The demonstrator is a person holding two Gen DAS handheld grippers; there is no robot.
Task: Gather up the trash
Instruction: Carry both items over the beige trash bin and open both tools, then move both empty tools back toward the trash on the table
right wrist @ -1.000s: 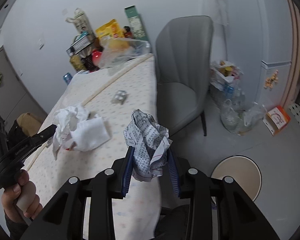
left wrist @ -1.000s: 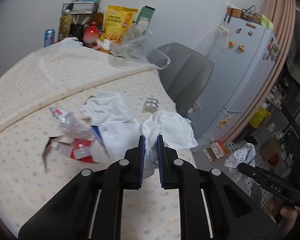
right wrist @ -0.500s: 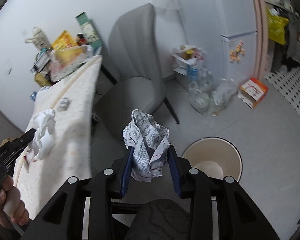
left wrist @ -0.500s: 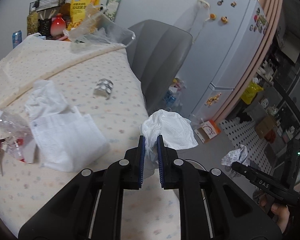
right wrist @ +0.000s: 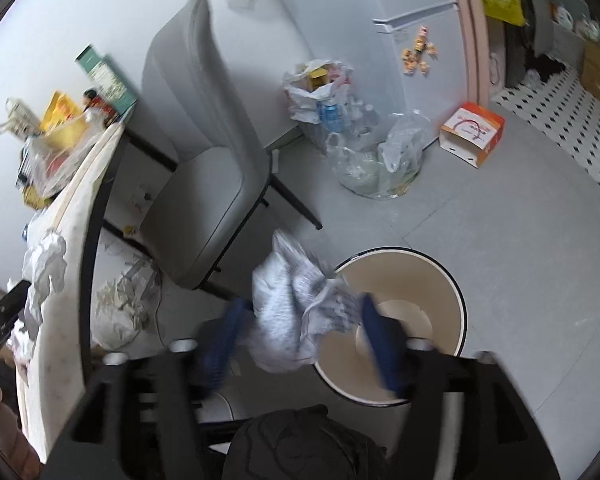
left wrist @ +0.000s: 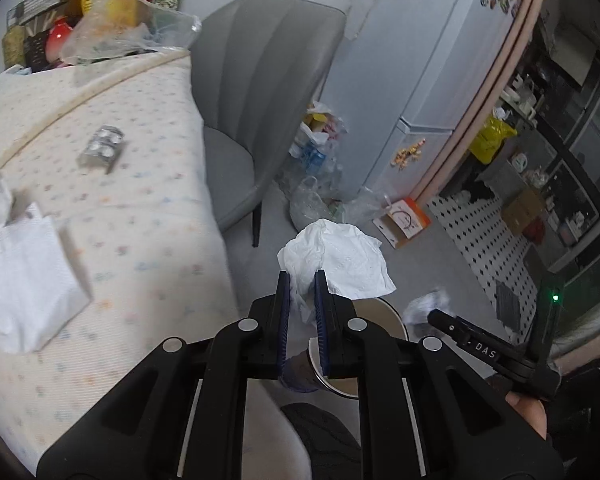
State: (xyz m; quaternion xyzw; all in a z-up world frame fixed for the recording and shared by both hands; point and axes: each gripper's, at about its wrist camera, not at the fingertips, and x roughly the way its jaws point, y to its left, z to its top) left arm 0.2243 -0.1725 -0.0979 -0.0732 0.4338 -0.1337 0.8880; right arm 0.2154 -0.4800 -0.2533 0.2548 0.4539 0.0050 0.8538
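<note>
Left claw (left wrist: 302,284) pinches a white tissue (left wrist: 340,256); right claw (right wrist: 300,312), just spreading, frees printed crumpled paper (right wrist: 300,300) above the waste bin (right wrist: 456,288).

The white tissue (left wrist: 334,254) is a crumpled wad, its lower fold pinched between the pads of the left tongs (left wrist: 301,304), the rest billowing up and to the right above the bin (left wrist: 396,318); the printed paper (right wrist: 300,304) — grey-white, covered in fine text, badly creased — hangs between the spread pads of the right tongs (right wrist: 300,334), whose jaws have just been opening, at the bin's left rim; blur hides whether the pads touch it. The bin (right wrist: 456,292) is round, cream inside with a dark rim, upright on the grey floor. On the desk (left wrist: 140,216) lie a folded tissue (left wrist: 20,284) and a silver blister pack (left wrist: 104,146) — well apart.
</note>
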